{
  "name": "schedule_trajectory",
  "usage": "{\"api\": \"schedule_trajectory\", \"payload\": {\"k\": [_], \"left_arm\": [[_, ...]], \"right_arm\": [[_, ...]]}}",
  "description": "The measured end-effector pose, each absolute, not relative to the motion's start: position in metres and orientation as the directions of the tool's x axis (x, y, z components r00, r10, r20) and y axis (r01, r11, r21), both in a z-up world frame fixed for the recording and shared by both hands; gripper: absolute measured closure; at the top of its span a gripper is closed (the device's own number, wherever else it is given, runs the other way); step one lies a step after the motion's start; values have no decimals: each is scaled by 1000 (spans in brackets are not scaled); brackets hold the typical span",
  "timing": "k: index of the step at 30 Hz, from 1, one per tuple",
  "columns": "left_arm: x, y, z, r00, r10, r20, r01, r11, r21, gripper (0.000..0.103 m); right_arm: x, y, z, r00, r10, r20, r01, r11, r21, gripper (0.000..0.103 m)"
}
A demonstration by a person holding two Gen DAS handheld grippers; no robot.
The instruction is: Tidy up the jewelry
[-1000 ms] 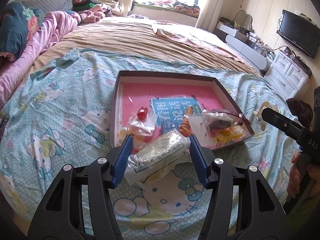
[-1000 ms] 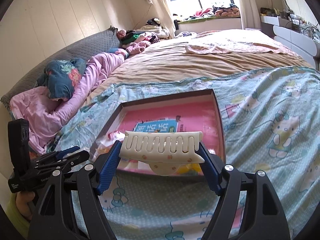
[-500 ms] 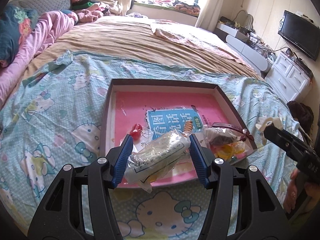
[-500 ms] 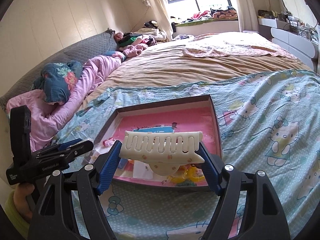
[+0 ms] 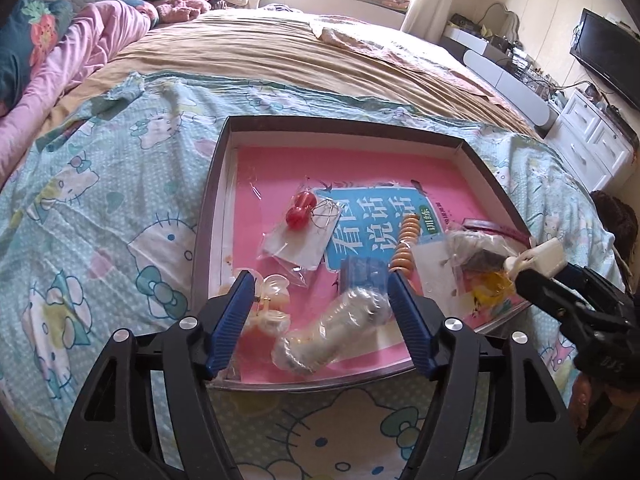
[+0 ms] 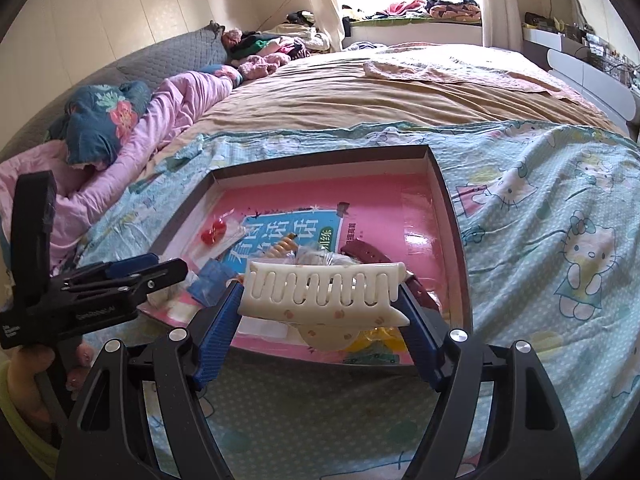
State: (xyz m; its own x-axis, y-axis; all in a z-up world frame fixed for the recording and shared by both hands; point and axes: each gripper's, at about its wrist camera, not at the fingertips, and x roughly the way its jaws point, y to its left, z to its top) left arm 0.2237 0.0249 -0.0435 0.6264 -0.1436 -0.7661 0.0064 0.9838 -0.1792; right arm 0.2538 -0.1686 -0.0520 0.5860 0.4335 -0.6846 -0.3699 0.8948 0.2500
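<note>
right tool (image 6: pixel 320 304) clamped on white hair clip (image 6: pixel 322 300), long axis crosswise, teeth up. left tool (image 5: pixel 320 308) opening; clear bag (image 5: pixel 336 336) between, unpressed, over tray (image 5: pixel 204 216).

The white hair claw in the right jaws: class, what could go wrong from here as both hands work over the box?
1. The hair claw is pinched only at its ends, so it might slip or twist out over the box.
2. The left gripper jaws are opening; the plastic packet between them could land on the small clip.
3. The two grippers sit close, so they may bump.
</note>
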Motion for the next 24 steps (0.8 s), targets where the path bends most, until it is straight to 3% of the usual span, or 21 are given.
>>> {"api": "schedule_trajectory", "payload": {"k": [3,7,12,16,18,24], "left_arm": [[221,25,-40,637,-133,-759,5,986,-168,37],[208,25,-28,656,-135,-743,10,985,-170,33],[179,20,-9,679,-124,-724,17,988,-153,20],[157,16,-1,690,-125,-713,22,988,-152,18],[148,15,0,689,-130,-713,20,987,-160,11],[124,10,0,688,-134,-713,23,986,-163,10]], "right_arm": [[253,-167,-53,585,427,-689,-362,898,249,20],[245,-174,-42,606,426,-672,-364,900,242,19],[221,-188,-27,619,444,-649,-372,892,256,13],[198,-198,-17,633,438,-639,-379,894,238,9],[186,-202,-14,647,422,-635,-378,901,215,6],[157,-203,-13,664,383,-642,-387,911,143,5]]}}
